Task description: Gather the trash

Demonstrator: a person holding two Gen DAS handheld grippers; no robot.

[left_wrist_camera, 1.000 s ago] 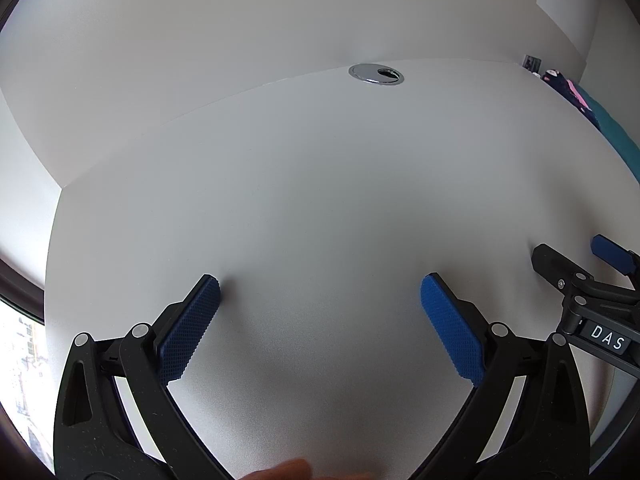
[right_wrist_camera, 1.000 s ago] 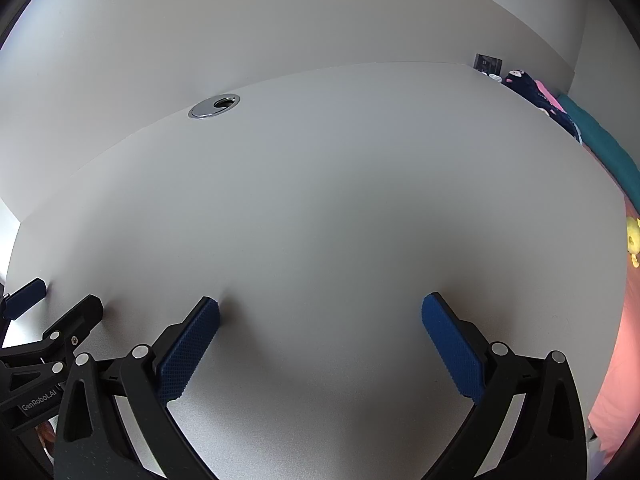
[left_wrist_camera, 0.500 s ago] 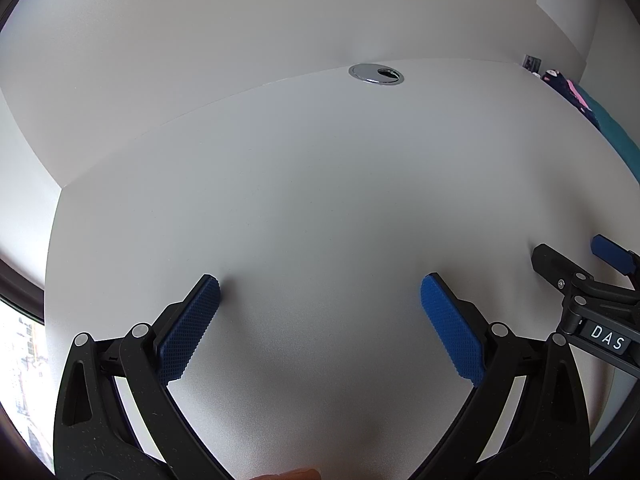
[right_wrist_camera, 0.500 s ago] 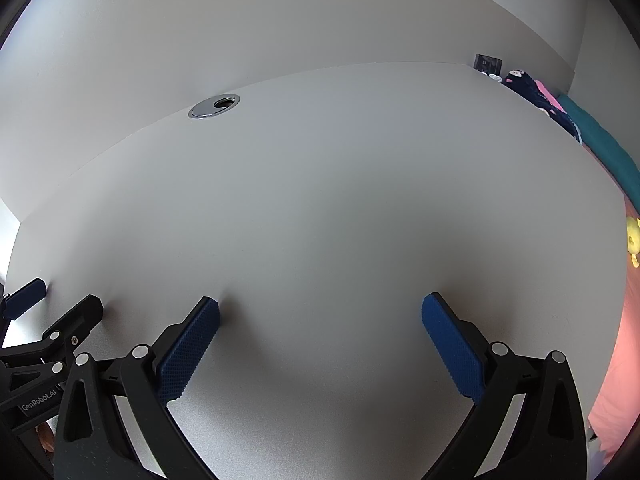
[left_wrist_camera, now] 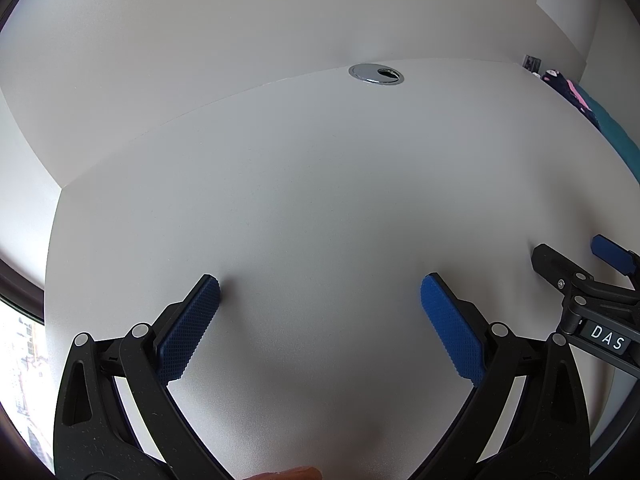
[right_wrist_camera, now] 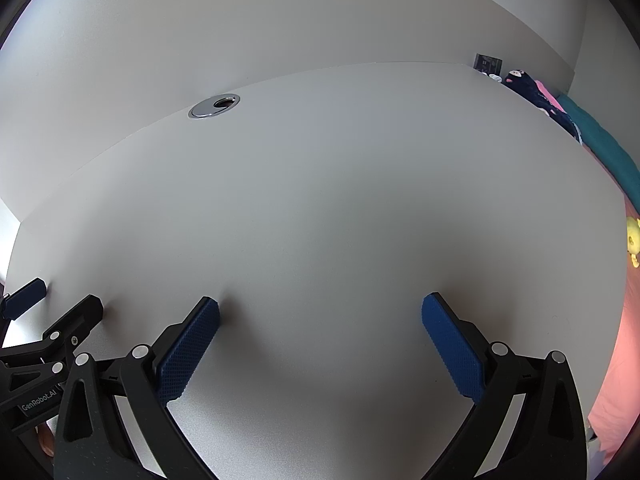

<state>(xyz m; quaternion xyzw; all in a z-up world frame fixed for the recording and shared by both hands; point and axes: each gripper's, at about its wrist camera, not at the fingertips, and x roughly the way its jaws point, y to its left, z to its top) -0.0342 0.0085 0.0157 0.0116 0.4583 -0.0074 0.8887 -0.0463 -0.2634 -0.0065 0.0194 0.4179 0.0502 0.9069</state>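
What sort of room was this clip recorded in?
Probably a bedroom or home study: a white desk with a chrome cable grommet stands against a plain wall, with teal bedding and a dark plush toy beside it.

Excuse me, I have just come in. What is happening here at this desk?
A person holds a two-finger gripper in each hand above a white desk. The left gripper and the right gripper are both open and hold nothing. They sit side by side, low over the desk. No trash shows in either view, so collecting has not begun. On the desk I see only a round metal cable grommet near the back wall. Some colourful fabric lies past the far right edge.
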